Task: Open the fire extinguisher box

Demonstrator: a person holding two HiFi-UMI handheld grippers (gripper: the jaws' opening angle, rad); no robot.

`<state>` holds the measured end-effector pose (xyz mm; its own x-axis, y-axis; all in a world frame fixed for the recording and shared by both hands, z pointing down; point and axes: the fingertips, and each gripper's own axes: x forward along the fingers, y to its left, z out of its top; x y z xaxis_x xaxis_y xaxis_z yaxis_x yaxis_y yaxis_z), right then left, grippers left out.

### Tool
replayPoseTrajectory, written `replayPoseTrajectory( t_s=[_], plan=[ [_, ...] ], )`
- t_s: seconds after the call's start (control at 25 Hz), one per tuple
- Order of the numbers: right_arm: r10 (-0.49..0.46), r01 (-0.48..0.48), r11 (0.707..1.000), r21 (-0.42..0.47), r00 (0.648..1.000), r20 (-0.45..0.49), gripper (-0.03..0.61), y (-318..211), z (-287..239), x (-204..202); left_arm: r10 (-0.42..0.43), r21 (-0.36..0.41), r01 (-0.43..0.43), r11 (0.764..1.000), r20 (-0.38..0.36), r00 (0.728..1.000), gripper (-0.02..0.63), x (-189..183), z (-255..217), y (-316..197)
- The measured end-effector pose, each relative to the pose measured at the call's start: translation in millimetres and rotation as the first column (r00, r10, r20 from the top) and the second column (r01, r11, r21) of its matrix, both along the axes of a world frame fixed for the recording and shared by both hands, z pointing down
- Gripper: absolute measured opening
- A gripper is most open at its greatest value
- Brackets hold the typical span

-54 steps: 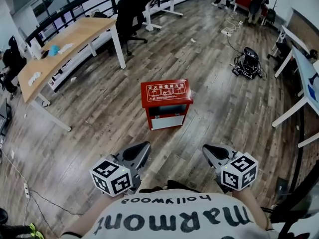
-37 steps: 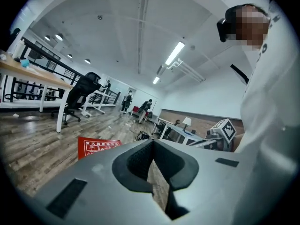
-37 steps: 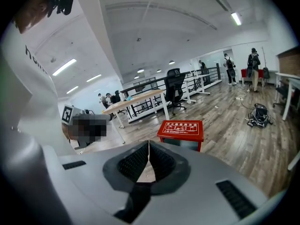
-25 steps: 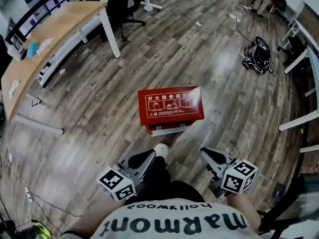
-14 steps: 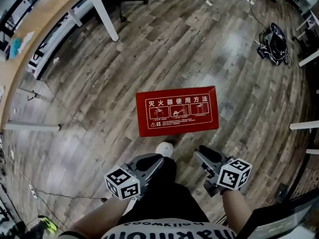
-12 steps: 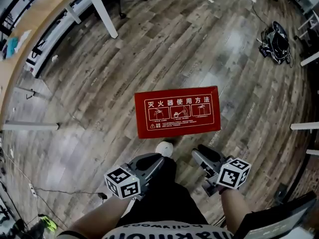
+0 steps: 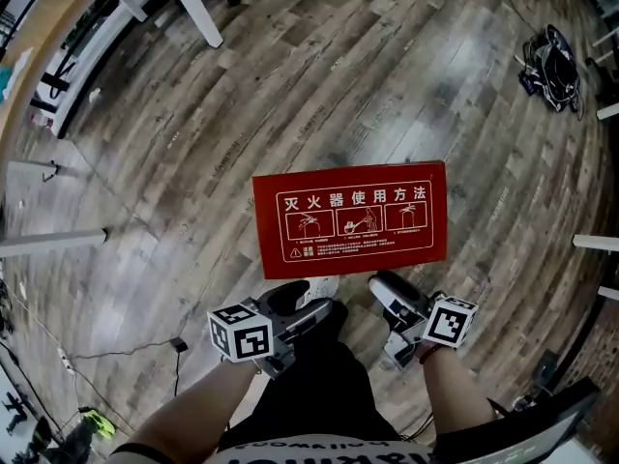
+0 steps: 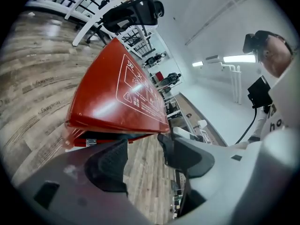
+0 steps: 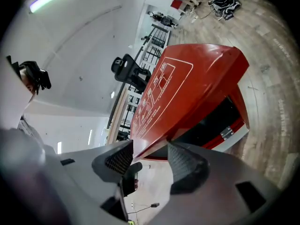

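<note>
The red fire extinguisher box (image 7: pixel 350 213) stands on the wood floor, its lid with white printed instructions facing up and closed. My left gripper (image 7: pixel 308 298) and right gripper (image 7: pixel 379 285) sit at the lid's near edge. In the left gripper view the jaws of the left gripper (image 8: pixel 142 142) are opening, and the red lid (image 8: pixel 117 95) lies just beyond the fingertips with nothing between them. In the right gripper view the jaws of the right gripper (image 9: pixel 150 149) are opening, and the lid's (image 9: pixel 183 97) front edge runs between them, untouched by the pads.
White desk legs (image 7: pixel 189 8) stand at the top left and a black bag with cables (image 7: pixel 553 54) lies at the top right. A cable with a plug (image 7: pixel 179 344) lies on the floor at the left. My legs and a white shoe (image 7: pixel 321 286) are right below the box.
The view has come closer and now looks straight down on the box. Both grippers have moved forward from in front of my body to the lid's near edge.
</note>
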<state>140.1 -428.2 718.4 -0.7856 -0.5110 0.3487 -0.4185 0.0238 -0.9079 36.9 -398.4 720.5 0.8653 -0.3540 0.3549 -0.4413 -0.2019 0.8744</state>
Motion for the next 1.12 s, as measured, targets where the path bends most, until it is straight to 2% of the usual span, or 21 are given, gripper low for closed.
replayPoseTrajectory(
  t_s=[0.12, 0.24, 0.32, 0.56, 0.72, 0.84, 0.96, 1.04, 1.12],
  plan=[
    [0.000, 0.000, 1.000, -0.005, 1.000, -0.006, 0.213, -3, 9, 2, -0.005, -0.021, 0.005, 1.000, -0.027, 1.000, 0.290, 1, 4, -11],
    [0.084, -0.084, 0.995, -0.052, 0.996, 0.015, 0.218, -6, 16, 9, -0.019, -0.069, 0.015, 0.997, -0.055, 0.998, 0.290, 2, 12, -13],
    [0.109, -0.108, 0.993, -0.037, 0.994, 0.031, 0.218, -12, 16, 8, -0.048, -0.089, 0.041, 0.995, -0.075, 0.996, 0.290, 1, 15, -16],
    [0.108, -0.107, 0.994, -0.028, 0.994, 0.020, 0.218, -26, 21, -4, -0.107, -0.104, 0.093, 0.990, -0.130, 0.986, 0.290, -3, 12, -21],
    [0.164, -0.162, 0.986, -0.026, 0.984, 0.066, 0.218, -25, 11, 0, -0.098, -0.091, 0.085, 0.992, -0.154, 0.983, 0.290, -5, 3, -18],
    [0.170, -0.171, 0.985, 0.001, 0.981, 0.094, 0.218, -23, -8, 0, -0.112, -0.079, 0.099, 0.992, -0.178, 0.978, 0.290, -5, -10, -19],
    [0.172, -0.179, 0.983, 0.037, 0.976, 0.135, 0.216, -22, -32, 0, -0.175, -0.068, 0.164, 0.984, -0.212, 0.961, 0.288, -8, -26, -26],
    [0.176, -0.187, 0.981, 0.056, 0.972, 0.156, 0.216, -23, -45, -1, -0.237, -0.061, 0.229, 0.971, -0.253, 0.938, 0.287, -13, -39, -36],
    [0.174, -0.187, 0.980, 0.064, 0.971, 0.162, 0.218, -27, -58, -3, -0.265, -0.056, 0.260, 0.964, -0.286, 0.921, 0.282, -16, -55, -46]
  ],
)
